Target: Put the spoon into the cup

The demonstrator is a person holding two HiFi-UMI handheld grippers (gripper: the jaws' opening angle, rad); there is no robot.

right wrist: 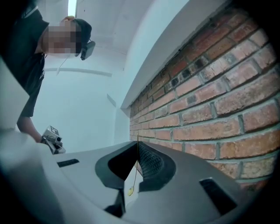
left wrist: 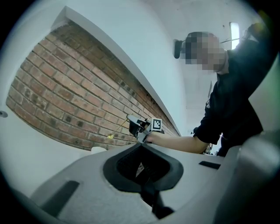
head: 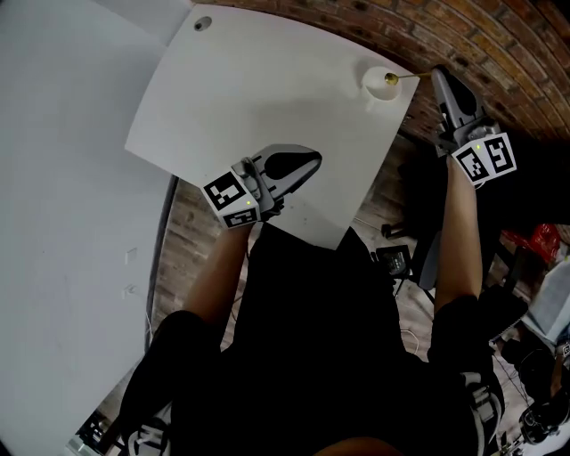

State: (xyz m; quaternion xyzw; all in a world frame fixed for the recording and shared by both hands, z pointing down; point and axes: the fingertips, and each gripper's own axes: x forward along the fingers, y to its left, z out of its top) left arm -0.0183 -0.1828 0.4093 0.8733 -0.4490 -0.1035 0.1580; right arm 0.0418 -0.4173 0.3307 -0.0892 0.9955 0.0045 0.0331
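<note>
Your dark-clothed torso point(head: 338, 356) fills the bottom of the head view, and your two bare forearms point(head: 463, 232) reach out from it toward a white table point(head: 267, 98). You hold the left tool point(head: 301, 166) low over the near edge of that table, its marker cube point(head: 233, 198) facing up. In the left gripper view its dark pads lie together with nothing between them. You hold the right tool point(head: 438, 77) beyond the table's far right corner, close to the brick wall point(head: 481, 36). Its jaws are clamped on the thin handle of the spoon point(head: 403, 78). In the right gripper view the handle runs as a fine line down between the pads, with the small gold bowl at its lower end. From the head view the spoon reaches leftward from the tool, level or nearly so, and its gold bowl sits over the right rim of the cup point(head: 378, 82). The cup is small and white and stands upright at the table's far right corner. Seen from the left gripper view, the gold bowl hangs just above the cup and a little to one side, with a gap between them, so the spoon is not yet inside. A small round grommet point(head: 202, 23) is set in the far left part of the table, well apart from the cup. Wooden floor point(head: 191, 232) shows beside your left forearm.
</note>
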